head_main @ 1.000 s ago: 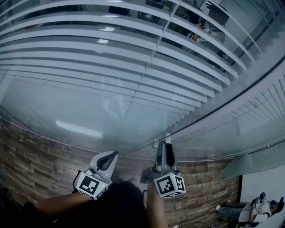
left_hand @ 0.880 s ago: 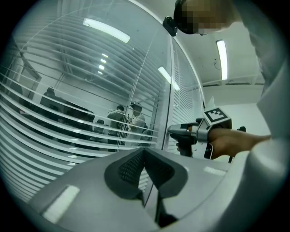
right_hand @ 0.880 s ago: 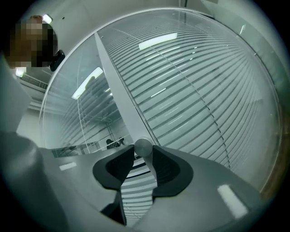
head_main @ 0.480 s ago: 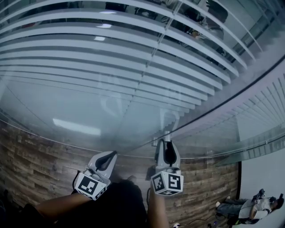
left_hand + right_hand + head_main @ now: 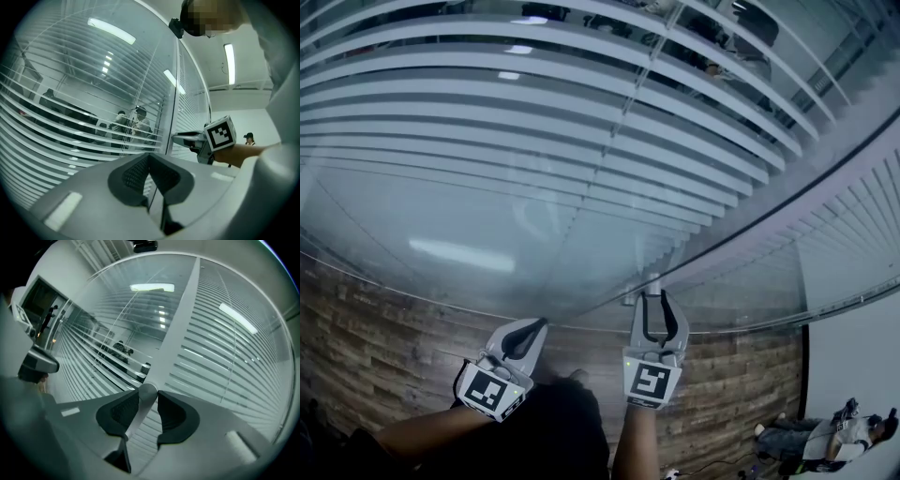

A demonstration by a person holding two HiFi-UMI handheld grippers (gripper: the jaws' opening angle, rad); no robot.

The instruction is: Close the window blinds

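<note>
Right tongs (image 5: 653, 302) (image 5: 147, 397), pointing nearly level at the glass, are clamping the white tilt wand (image 5: 653, 281) (image 5: 136, 416), their jaws having just been closing onto it. Left tongs (image 5: 539, 325) (image 5: 149, 155) are hovering left of the wand, jaws together and empty. Window blinds (image 5: 534, 122) are hanging beyond the wand, slats open. The wand's upper length is merging with the pale frame.

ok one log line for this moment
right claw: shut on blind knob | left claw: shut, empty | slats: open, gaps showing
</note>
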